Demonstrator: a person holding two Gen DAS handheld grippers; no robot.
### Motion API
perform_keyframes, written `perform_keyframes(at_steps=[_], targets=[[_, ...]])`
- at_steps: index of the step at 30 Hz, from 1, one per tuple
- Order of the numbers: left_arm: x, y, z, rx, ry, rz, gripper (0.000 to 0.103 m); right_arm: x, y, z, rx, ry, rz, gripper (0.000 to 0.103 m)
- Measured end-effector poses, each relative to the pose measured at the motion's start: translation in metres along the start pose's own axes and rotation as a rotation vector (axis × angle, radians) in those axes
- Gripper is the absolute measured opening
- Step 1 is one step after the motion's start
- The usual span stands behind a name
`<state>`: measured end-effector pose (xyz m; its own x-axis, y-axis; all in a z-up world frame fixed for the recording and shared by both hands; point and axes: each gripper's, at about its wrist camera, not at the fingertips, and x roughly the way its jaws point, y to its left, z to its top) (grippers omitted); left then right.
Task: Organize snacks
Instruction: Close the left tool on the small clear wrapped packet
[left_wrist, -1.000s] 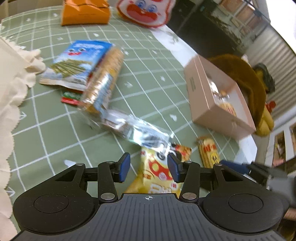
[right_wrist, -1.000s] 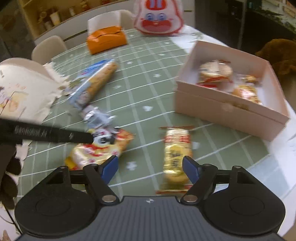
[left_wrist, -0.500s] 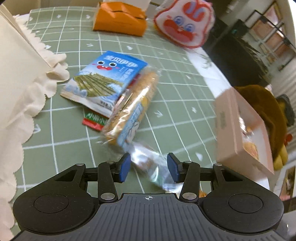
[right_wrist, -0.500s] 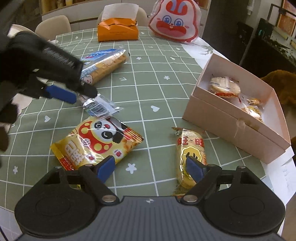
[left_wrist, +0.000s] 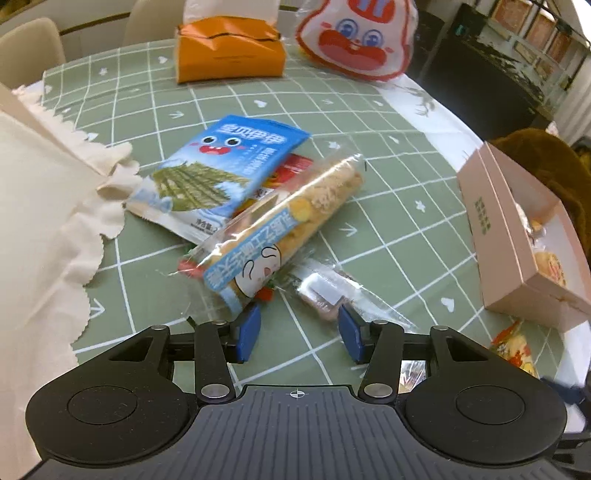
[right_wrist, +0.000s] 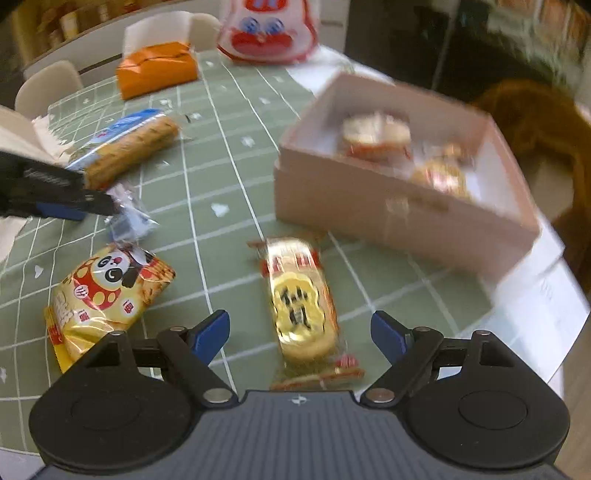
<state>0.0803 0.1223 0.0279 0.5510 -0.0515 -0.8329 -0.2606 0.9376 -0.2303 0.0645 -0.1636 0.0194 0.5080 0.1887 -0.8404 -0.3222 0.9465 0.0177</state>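
Left hand-held gripper (left_wrist: 299, 338): jaws opening, pads clear of any packet; it points down at a clear-wrapped snack (left_wrist: 328, 295) lying just ahead on the tabletop (left_wrist: 388, 206).
Right hand-held gripper (right_wrist: 300, 334): jaws spread wide, gripping nothing – one gold rice-cracker packet (right_wrist: 301, 306) lies on the tabletop between the pads, untouched.
Loose snacks, left group: one blue seaweed packet (left_wrist: 221, 170), one long biscuit roll (left_wrist: 288, 225) lying across it, one red packet (left_wrist: 291, 171) partly buried under both.
Loose snacks, right group: one yellow panda bag (right_wrist: 107, 295).
Pink box (right_wrist: 388, 206): one, open-topped, at least three wrapped snacks inside – blurred.
Background: one orange tissue box (left_wrist: 229, 51), one rabbit-faced bag (left_wrist: 354, 37).
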Motion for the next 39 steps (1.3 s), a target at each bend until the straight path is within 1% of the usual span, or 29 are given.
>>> perform_keyframes(at_steps=[1,3,4,6,8,10,13,16,20,23,26,29,34,37,39], targets=[[0.001,0.000,0.002,-0.005,0.004,-0.003,0.051,0.000,0.000,-0.002,0.005,-0.011,0.001,0.086],[0.004,-0.006,0.006,0.006,0.009,-0.018,0.042,0.001,0.004,-0.005,-0.009,-0.017,-0.011,0.088],[0.008,-0.011,0.008,0.022,0.014,-0.030,0.032,0.001,0.006,-0.005,-0.016,-0.021,-0.014,0.088],[0.014,-0.024,0.008,0.077,0.014,-0.032,0.029,0.001,0.009,-0.005,-0.018,-0.024,-0.009,0.089],[0.015,-0.034,0.004,0.128,0.029,-0.057,0.022,0.002,0.009,-0.005,-0.015,-0.026,-0.009,0.089],[0.013,-0.041,-0.004,0.169,0.045,-0.108,0.022,0.003,0.008,-0.005,-0.013,-0.028,-0.008,0.089],[0.005,-0.048,-0.020,0.219,0.052,-0.155,0.020,0.002,0.006,-0.008,-0.010,-0.040,-0.010,0.090],[-0.004,-0.045,-0.034,0.223,0.063,-0.213,0.020,0.002,0.005,-0.009,-0.007,-0.045,-0.012,0.092],[-0.014,-0.037,-0.048,0.218,0.078,-0.243,0.019,0.002,0.005,-0.010,0.003,-0.051,-0.019,0.094],[-0.019,-0.030,-0.054,0.220,0.078,-0.235,0.019,0.002,0.004,-0.012,0.011,-0.060,-0.024,0.096],[-0.023,-0.020,-0.056,0.187,0.066,-0.220,0.019,0.002,0.004,-0.013,0.021,-0.063,-0.032,0.097],[-0.021,-0.011,-0.052,0.144,0.064,-0.221,0.019,0.002,0.004,-0.014,0.027,-0.061,-0.036,0.098],[-0.019,-0.013,-0.048,0.126,0.060,-0.206,0.019,0.001,0.004,-0.018,0.027,-0.069,-0.037,0.101],[-0.021,-0.011,-0.036,0.055,0.042,-0.231,0.022,0.000,0.003,-0.021,0.025,-0.074,-0.035,0.103],[-0.021,-0.006,-0.021,-0.023,0.009,-0.226,0.023,0.000,0.003,-0.021,0.025,-0.076,-0.035,0.103]])
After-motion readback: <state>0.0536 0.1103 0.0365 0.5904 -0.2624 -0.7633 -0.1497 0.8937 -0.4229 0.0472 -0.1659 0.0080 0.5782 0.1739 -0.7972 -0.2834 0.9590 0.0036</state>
